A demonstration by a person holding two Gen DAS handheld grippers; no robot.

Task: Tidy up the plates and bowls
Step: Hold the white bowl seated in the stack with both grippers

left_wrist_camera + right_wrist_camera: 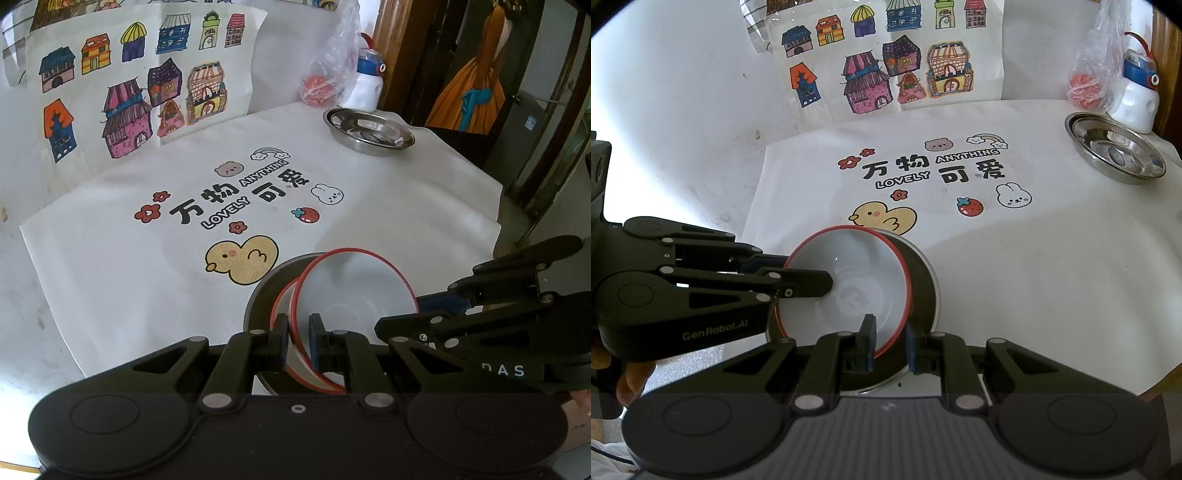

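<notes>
A: Where is the white bowl with the red rim [354, 291] sitting?

B: At about six o'clock on the printed cloth [147, 266], just below the yellow duck [242, 264]. It sits tilted inside a dark metal bowl [258, 306], which shows behind it at its nine o'clock in the left wrist view.

A: And the left gripper [299, 341]?

B: Nearly closed, its two pads pinched on the near rim of the white bowl, one pad inside and one outside. In the right wrist view it comes in from nine o'clock, with a fingertip [816, 282] lying over the bowl's inner wall.

A: The right gripper [890, 345]?

B: Also almost closed. Its pads straddle the bowl's rim at six o'clock (whether the outer pad presses the white bowl alone or the dark one too, I cannot tell).

A: Any other dishes?

B: A shallow steel plate [1115, 151] at two o'clock on the cloth, well apart from the bowls. Just behind it stand a white bottle with a blue cap [1137, 99] and a clear plastic bag [1097, 62] with something red inside. A sheet of coloured house drawings [879, 62] hangs at twelve o'clock.
</notes>
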